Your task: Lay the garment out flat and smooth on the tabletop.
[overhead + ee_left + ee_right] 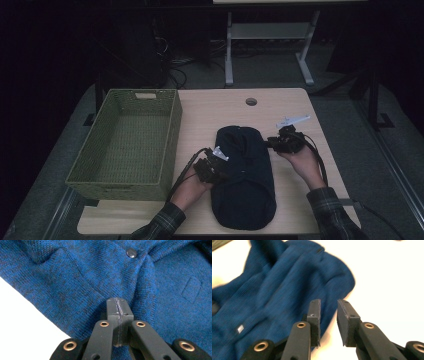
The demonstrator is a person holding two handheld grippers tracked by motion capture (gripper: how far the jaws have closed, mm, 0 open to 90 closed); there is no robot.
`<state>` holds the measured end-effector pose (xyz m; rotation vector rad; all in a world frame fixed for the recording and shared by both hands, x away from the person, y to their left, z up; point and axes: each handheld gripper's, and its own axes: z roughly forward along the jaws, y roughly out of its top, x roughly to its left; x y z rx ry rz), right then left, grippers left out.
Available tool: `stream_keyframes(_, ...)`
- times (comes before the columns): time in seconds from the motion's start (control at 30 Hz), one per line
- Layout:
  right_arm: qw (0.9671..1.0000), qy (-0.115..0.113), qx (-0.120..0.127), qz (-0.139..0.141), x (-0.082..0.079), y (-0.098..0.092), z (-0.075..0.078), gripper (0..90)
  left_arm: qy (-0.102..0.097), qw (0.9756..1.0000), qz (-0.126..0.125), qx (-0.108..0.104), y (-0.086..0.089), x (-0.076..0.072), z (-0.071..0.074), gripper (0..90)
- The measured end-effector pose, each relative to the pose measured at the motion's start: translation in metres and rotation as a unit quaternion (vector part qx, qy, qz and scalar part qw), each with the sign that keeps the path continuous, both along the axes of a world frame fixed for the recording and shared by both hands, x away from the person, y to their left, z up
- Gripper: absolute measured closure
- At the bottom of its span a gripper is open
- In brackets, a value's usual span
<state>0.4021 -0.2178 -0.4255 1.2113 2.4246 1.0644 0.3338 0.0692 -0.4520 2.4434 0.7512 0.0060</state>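
The sweater (243, 175) lies mid-table, long axis running away from me. My left gripper (117, 312) is pressed shut at its left edge; my right gripper (328, 320), spread and empty, sits beside its right edge.

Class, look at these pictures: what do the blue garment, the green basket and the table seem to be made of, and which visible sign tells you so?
Blue garment: knitted fabric, probably wool or a blend; fine stitch loops and matte mottled yarn show in the left gripper view.
Green basket: woven, perhaps paper rope or wicker; regular braided texture on its walls.
Table: light wood or wood-look laminate; pale, smooth, faint grain.
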Motion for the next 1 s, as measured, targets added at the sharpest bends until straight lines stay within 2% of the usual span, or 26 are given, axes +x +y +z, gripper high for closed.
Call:
stream_keyframes(0.13, 1.0000, 0.004, -0.002, -0.008, 0.027, 0.003, 0.000, 69.0, 0.001, 1.0000, 0.001, -0.002, 0.000, 0.000, 0.000, 90.0)
stream_keyframes(0.17, 0.9999, -0.001, -0.001, -0.011, 0.033, 0.003, -0.001, 68.7, 0.001, 1.0000, 0.002, -0.002, 0.000, 0.000, 0.000, 90.0)
stream_keyframes(0.2, 0.9999, 0.006, 0.001, -0.014, 0.039, 0.004, -0.001, 68.4, -0.001, 1.0000, -0.002, 0.003, 0.000, 0.000, 0.000, 90.0)
stream_keyframes(0.27, 0.9998, 0.000, 0.010, -0.019, 0.048, 0.003, -0.004, 68.0, -0.002, 1.0000, -0.002, 0.003, 0.000, 0.000, 0.000, 90.0)
stream_keyframes(0.3, 0.9996, 0.012, 0.014, -0.018, 0.054, 0.003, -0.006, 66.4, -0.001, 1.0000, -0.002, 0.003, 0.000, 0.000, 0.000, 90.0)
stream_keyframes(0.37, 0.9995, 0.022, 0.013, -0.018, 0.062, 0.004, -0.010, 66.2, 0.001, 1.0000, 0.002, -0.002, 0.000, 0.000, 0.000, 90.0)
stream_keyframes(0.4, 0.9995, 0.018, 0.017, -0.018, 0.064, 0.004, -0.012, 66.2, 0.002, 1.0000, 0.001, -0.001, 0.000, 0.000, 0.000, 90.0)
stream_keyframes(0.47, 0.9990, 0.025, 0.033, -0.019, 0.067, 0.004, -0.017, 65.2, 0.002, 1.0000, 0.001, -0.002, 0.000, 0.000, 0.000, 90.0)
stream_keyframes(0.53, 0.9990, 0.033, 0.026, -0.014, 0.069, 0.007, -0.024, 62.9, 0.001, 1.0000, 0.001, -0.002, 0.000, 0.000, 0.000, 90.0)
stream_keyframes(0.7, 0.9981, 0.055, 0.027, -0.002, 0.072, 0.014, -0.036, 61.6, 0.002, 1.0000, 0.002, -0.003, 0.000, 0.000, 0.000, 90.0)
stream_keyframes(0.73, 0.9977, 0.060, 0.030, -0.001, 0.072, 0.015, -0.038, 62.9, 0.003, 1.0000, 0.002, -0.003, 0.000, 0.000, 0.000, 90.0)
stream_keyframes(0.87, 0.9970, 0.069, 0.037, 0.007, 0.071, 0.016, -0.039, 77.1, 0.006, 1.0000, 0.002, -0.006, 0.001, 0.001, 0.000, 90.0)
stream_keyframes(0.93, 0.9974, 0.065, 0.028, 0.010, 0.071, 0.015, -0.038, 83.8, 0.007, 1.0000, 0.002, -0.006, 0.001, 0.001, -0.001, 90.0)
stream_keyframes(1.0, 0.9982, 0.058, 0.013, 0.008, 0.070, 0.017, -0.035, 86.1, 0.008, 0.9999, 0.002, -0.007, 0.002, 0.002, 0.000, 90.0)
